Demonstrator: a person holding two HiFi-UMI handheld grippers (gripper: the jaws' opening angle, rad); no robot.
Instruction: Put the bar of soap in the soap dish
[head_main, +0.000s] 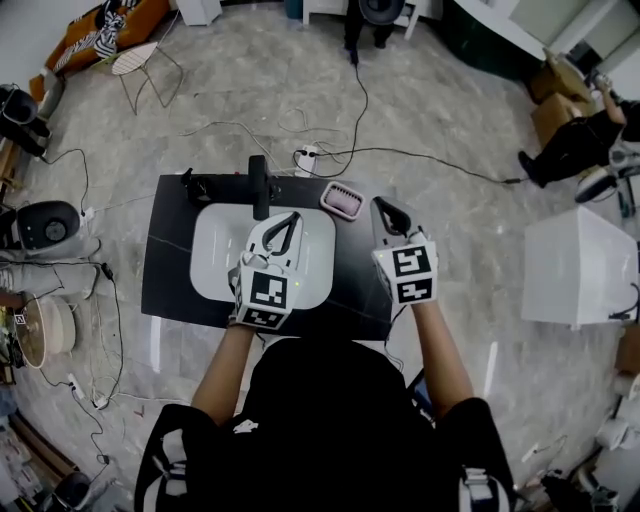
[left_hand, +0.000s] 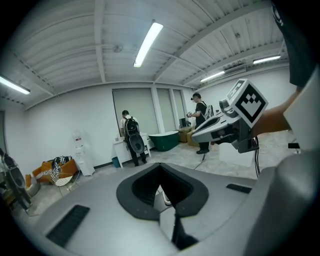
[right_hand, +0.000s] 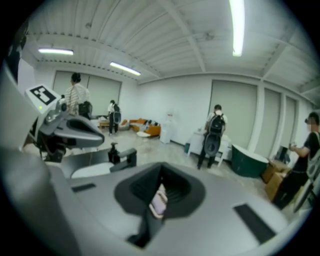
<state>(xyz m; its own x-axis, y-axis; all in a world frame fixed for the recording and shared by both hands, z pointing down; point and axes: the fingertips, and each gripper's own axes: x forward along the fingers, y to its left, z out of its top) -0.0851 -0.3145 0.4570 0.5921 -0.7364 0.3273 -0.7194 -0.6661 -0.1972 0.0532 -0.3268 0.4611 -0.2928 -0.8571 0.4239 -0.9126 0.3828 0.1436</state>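
Tongs shut, empty: left tongs (head_main: 291, 216) over sink (head_main: 214, 262), right tongs (head_main: 381, 204) at right edge of counter (head_main: 170, 255), soap dish (head_main: 343, 200) between.

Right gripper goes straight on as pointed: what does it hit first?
Probably the pink soap dish, seen centred just beyond the shut right gripper. Depth is unclear; it could pass over it onto the black counter.

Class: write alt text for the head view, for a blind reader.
From above, a person holds the shut left gripper over a white sink and the shut right gripper over its black counter, near a pink soap dish.
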